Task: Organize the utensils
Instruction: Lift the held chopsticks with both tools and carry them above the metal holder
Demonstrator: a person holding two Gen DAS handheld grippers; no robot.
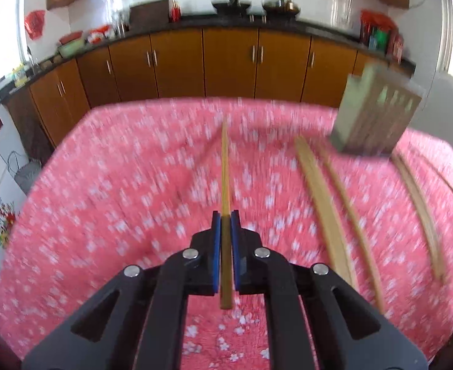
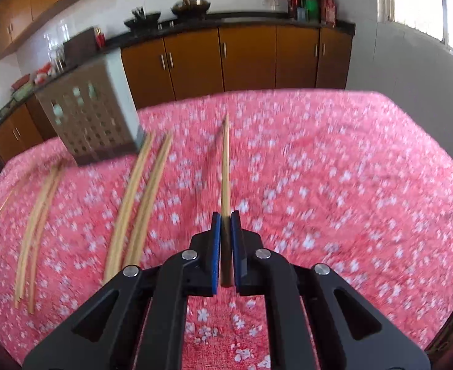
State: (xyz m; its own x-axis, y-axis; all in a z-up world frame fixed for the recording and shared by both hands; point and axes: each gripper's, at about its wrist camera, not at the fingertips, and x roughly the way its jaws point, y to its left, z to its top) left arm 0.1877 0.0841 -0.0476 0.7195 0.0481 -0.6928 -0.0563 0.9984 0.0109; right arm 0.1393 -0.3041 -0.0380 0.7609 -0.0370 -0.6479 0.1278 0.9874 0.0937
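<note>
- Both grippers are mine, one in each hand, and each is clamped tight on a single chopstick.
- My left gripper [image 1: 225, 215] has its blue pads [image 1: 216, 246] pressed against a yellowish chopstick [image 1: 225, 166], which runs straight ahead from the jaws; its blunt end sticks out behind the pads, toward the camera.
- My right gripper [image 2: 225, 215] grips a wooden chopstick [image 2: 225, 166] in the same way, pointing forward with its tip over the cloth.
- Under both lies a pink tablecloth [image 1: 109, 191] with small white flowers, blurred in both views.
- From the left view, more loose chopsticks [image 1: 325, 203] lie flat on the cloth to the right of my held one, running roughly parallel and spread apart.
- From the right view, the same spare chopsticks [image 2: 133, 203] lie to the left, in two rough pairs.
- At the far ends of those stands a box-shaped utensil holder [image 2: 90, 120] with a lattice of holes in its side; it also shows at the right of the left view [image 1: 374, 114].
- Beyond the table edge runs a row of brown cabinets [image 1: 229, 61] beneath a dark counter with pots on it.
</note>
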